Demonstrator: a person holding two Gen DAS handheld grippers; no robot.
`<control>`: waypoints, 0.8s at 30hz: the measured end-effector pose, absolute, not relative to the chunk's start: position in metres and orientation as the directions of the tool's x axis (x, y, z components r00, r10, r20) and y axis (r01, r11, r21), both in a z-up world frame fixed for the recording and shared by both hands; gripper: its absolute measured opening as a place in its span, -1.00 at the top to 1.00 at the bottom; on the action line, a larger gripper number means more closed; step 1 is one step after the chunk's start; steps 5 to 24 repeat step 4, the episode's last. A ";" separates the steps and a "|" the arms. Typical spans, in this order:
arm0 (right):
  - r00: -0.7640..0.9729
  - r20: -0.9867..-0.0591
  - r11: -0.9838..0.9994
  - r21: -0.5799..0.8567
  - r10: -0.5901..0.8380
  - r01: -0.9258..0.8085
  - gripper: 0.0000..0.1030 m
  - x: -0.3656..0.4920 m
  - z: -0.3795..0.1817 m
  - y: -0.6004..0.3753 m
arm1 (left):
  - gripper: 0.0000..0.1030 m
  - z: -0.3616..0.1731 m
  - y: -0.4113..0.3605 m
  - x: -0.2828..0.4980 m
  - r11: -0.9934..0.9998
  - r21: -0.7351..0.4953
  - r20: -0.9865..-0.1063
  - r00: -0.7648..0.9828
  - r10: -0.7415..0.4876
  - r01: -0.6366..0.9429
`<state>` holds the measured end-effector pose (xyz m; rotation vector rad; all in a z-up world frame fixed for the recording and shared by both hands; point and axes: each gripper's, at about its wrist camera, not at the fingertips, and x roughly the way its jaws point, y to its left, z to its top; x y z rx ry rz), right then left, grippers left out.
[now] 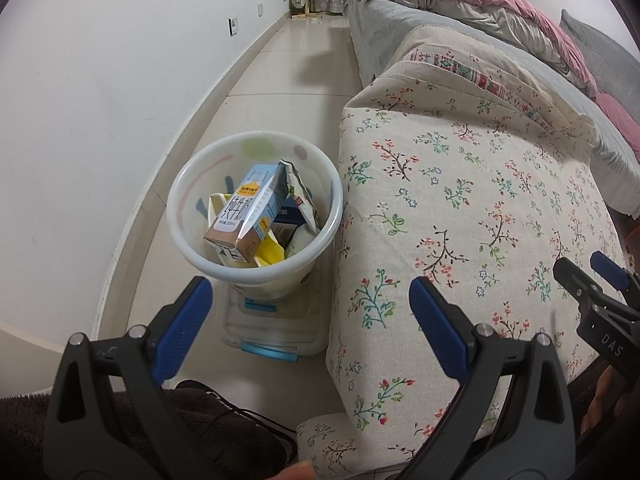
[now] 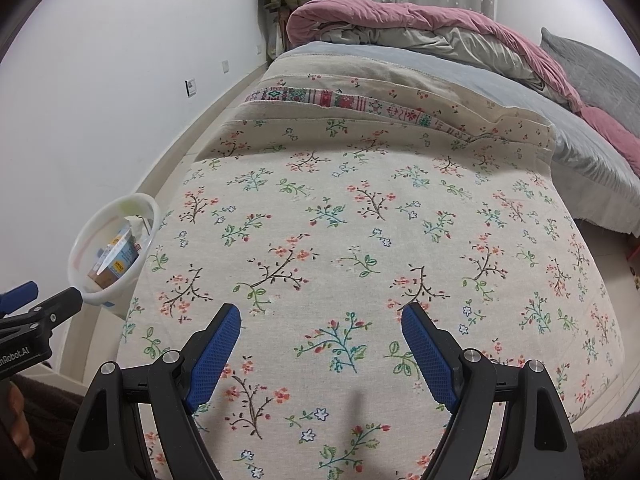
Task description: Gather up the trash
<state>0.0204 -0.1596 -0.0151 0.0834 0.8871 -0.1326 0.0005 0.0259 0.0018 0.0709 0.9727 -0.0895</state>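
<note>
A white translucent bin stands on the floor beside the floral-covered table. It holds a blue milk carton, a crumpled silver wrapper and yellow packaging. My left gripper is open and empty, just above and in front of the bin. My right gripper is open and empty over the floral cloth. The bin also shows at the left in the right wrist view. The right gripper's tip shows at the right edge of the left wrist view.
A clear plastic box with blue clips sits under the bin. A white wall runs along the left. A bed with a pink quilt and grey sheet lies behind. A dark shoe is on the floor.
</note>
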 end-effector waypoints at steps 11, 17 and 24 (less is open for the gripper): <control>0.623 -0.778 0.989 0.017 -0.078 0.146 -0.63 0.021 -0.016 -0.159 | -0.91 0.002 0.026 0.001 0.994 0.017 -0.831 0.555 -0.048 0.111; 0.623 -0.778 0.989 0.017 -0.078 0.146 -0.63 0.021 -0.016 -0.159 | -0.91 0.002 0.026 0.001 0.994 0.017 -0.831 0.555 -0.048 0.111; 0.623 -0.778 0.989 0.017 -0.078 0.146 -0.63 0.021 -0.016 -0.159 | -0.91 0.002 0.026 0.001 0.994 0.017 -0.831 0.555 -0.048 0.111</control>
